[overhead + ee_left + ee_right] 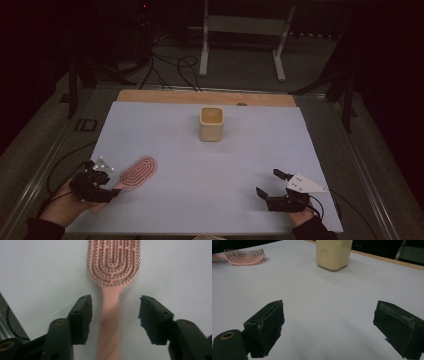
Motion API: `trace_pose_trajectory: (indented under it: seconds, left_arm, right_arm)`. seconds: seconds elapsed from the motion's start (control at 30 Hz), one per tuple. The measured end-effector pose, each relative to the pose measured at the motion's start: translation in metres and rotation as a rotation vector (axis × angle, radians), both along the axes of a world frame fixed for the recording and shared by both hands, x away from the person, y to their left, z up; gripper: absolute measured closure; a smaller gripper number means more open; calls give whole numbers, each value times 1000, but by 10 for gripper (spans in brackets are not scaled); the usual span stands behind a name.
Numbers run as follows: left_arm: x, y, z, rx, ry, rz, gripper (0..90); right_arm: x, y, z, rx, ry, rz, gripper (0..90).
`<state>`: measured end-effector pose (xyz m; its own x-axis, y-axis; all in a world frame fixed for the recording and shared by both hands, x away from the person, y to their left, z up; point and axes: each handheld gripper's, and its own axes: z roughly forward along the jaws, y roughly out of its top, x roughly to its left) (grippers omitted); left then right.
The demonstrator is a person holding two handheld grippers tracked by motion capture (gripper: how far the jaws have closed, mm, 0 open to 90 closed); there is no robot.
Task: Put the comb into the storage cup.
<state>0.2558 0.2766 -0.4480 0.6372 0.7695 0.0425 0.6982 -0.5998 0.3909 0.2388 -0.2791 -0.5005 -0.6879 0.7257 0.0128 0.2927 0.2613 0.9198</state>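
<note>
Left claw (114, 320) hangs released astride the pink hairbrush (112, 277) handle, pads clear of it; right claw (332, 327) gapes over bare bench (332, 297).

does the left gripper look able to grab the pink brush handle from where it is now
Probably yes: the left gripper is open with the pink hairbrush handle lying between its jaws, untouched by either pad, and nothing blocks it.

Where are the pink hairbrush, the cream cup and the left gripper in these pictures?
pink hairbrush (113, 262): left gripper view, on the bristled head.
cream cup (211, 131): high view, on its front wall.
left gripper (115, 320): left gripper view, midway between its open jaws, over the brush handle.
</note>
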Motion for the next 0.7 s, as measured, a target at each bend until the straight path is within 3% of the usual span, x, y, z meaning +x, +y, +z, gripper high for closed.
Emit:
trace_pose_trajectory:
  seconds: [0.2, 0.23, 0.3, 0.7]
  left_arm:
    - [4, -2, -3, -13, 32, -8, 143]
    - [5, -2, -4, -21, 47, -17, 140]
    - [8, -2, -6, -33, 84, -30, 46]
    - [18, -6, -12, 20, 147, -66, 12]
  right_arm:
    - [0, 0, 0, -1, 1, 0, 93]
    - [0, 0, 0, 1, 6, 0, 93]
    - [0, 0, 0, 0, 8, 0, 93]
    - [0, 0, 0, 1, 9, 0, 93]
